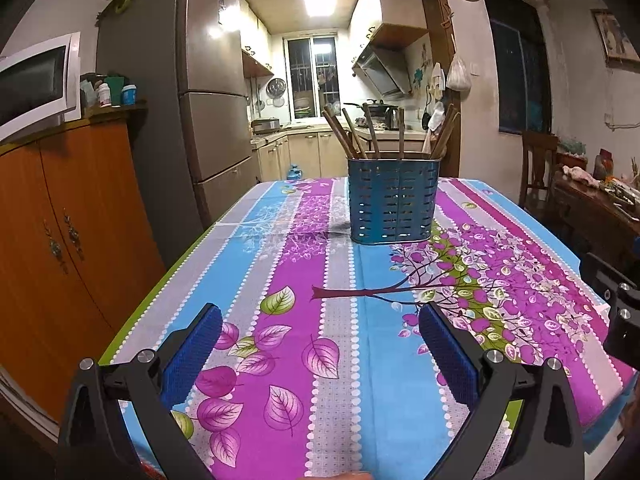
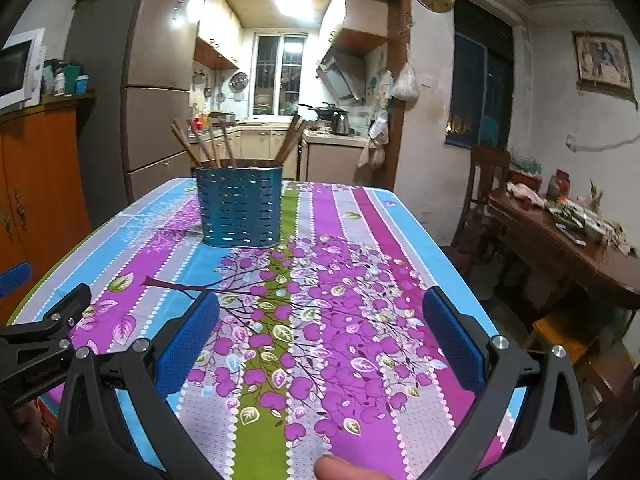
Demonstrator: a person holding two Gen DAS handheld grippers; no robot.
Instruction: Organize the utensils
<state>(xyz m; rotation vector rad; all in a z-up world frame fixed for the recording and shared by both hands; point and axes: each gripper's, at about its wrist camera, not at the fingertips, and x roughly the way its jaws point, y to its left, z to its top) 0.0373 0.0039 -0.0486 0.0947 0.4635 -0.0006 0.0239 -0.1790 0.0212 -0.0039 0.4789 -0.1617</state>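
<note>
A table [image 1: 392, 360] with a flowered cloth fills both views, and nothing lies loose on it that I can see. Toward its far end stands a blue holder [image 1: 394, 204] with slots in its wall. Brown chopsticks [image 1: 352, 132] stand upright in it, fanned out in two groups, left and right.

In my judgement the task is finished or nearly finished: the utensils are already in the holder, and no other utensil shows on the cloth. What may be left is only to straighten them, but the pictures do not tell if this is wanted.

The left gripper [image 1: 320, 314] hovers low over the near part of the table, its jaws spread wide and holding nothing. The right gripper [image 2: 320, 306] is the same, wide apart and empty, well apart from the holder.

The right view shows a side table [image 2: 568, 256] with clutter, a chair and a framed picture, and a fingertip [image 2: 340, 468] at its lower edge. The left view shows more of the orange cabinet [image 1: 68, 232] and the microwave [image 1: 36, 84].
</note>
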